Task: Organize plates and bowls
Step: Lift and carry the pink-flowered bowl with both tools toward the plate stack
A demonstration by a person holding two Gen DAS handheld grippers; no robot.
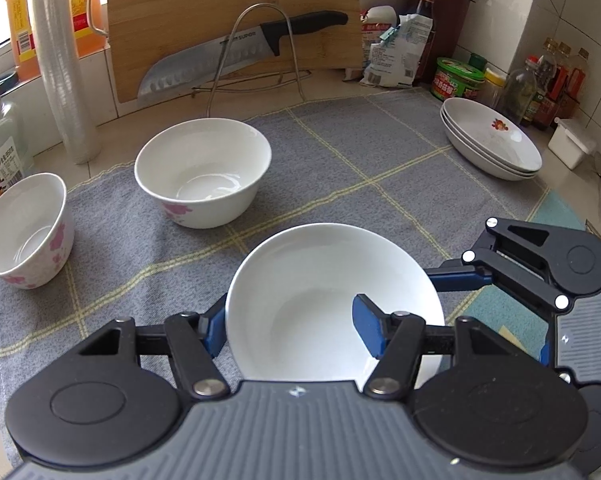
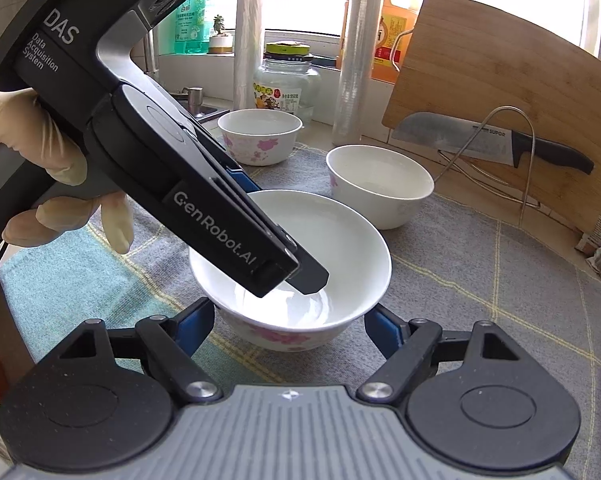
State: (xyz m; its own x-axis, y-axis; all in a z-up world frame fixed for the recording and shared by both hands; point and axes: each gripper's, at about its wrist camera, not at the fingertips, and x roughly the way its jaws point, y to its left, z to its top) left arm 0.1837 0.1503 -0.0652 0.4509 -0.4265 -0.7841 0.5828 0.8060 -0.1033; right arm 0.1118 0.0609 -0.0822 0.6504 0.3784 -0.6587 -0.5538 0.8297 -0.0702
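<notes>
Bowl pinched at its rim by left tongs, one finger inside; right tongs clasp its outer wall. Opposing pulls could tip it off the table toward second bowl ahead.

Left gripper clamped on the near bowl's rim

I see one blue pad inside, one outside; my right gripper reaches its far edge. Two flowered bowls sit left on the grey cloth, stacked plates far right
</notes>
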